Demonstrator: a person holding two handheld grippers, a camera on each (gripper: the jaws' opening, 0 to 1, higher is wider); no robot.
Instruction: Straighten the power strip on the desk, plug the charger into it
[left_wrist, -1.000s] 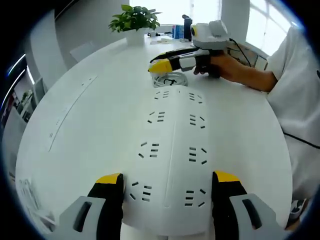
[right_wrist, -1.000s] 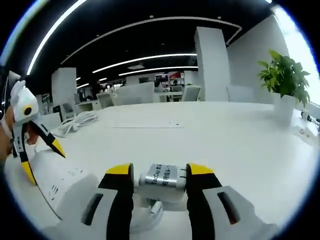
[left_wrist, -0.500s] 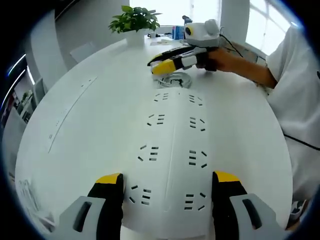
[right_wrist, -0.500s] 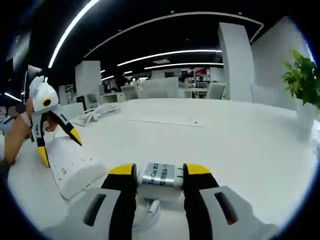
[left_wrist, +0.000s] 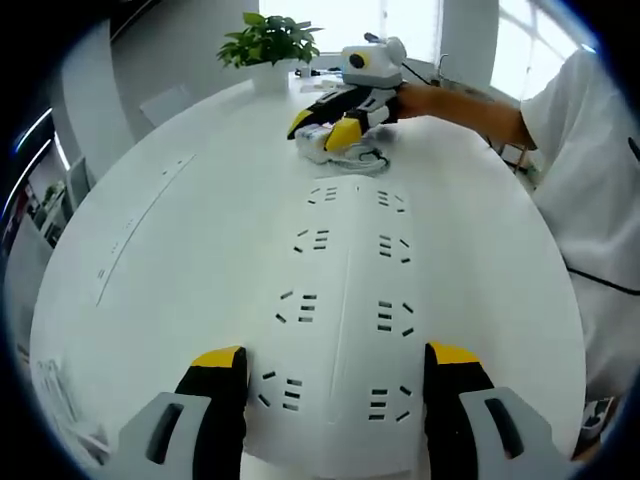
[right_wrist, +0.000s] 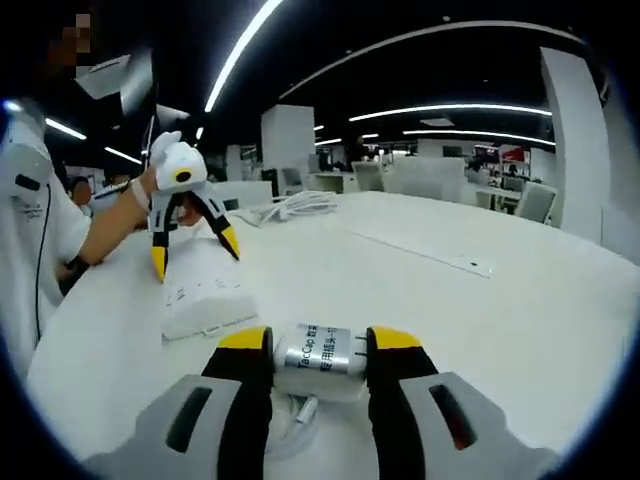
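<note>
Left gripper view: the left gripper (left_wrist: 332, 375) is reaching over the near end of the white power strip (left_wrist: 345, 300), which is lying flat on the round white desk (left_wrist: 150, 250) and running away toward the far side. Its two yellow-tipped jaws are standing wide apart, one over each long edge of the strip, gripping nothing. At the far end of the strip, the right gripper (left_wrist: 325, 128) is coming in from the right, held by a person's hand (left_wrist: 440, 100) and white sleeve (left_wrist: 590, 150); it is carrying the white charger (left_wrist: 318, 145) just beyond the strip's far end, above a coil of cable (left_wrist: 362, 160). A potted plant (left_wrist: 268, 45) is standing at the far edge of the desk.

Right gripper view: the right gripper (right_wrist: 320, 355) is clamping the charger (right_wrist: 320, 352) between its yellow-tipped jaws, silver printed face upward, with the cable (right_wrist: 295, 420) trailing below it. To the left, the power strip (right_wrist: 205, 295) is lying on the desk (right_wrist: 450, 300), and the left gripper (right_wrist: 190, 245) is straddling its far end with jaws spread. A bundle of white cord (right_wrist: 295, 205) is resting farther back.
</note>
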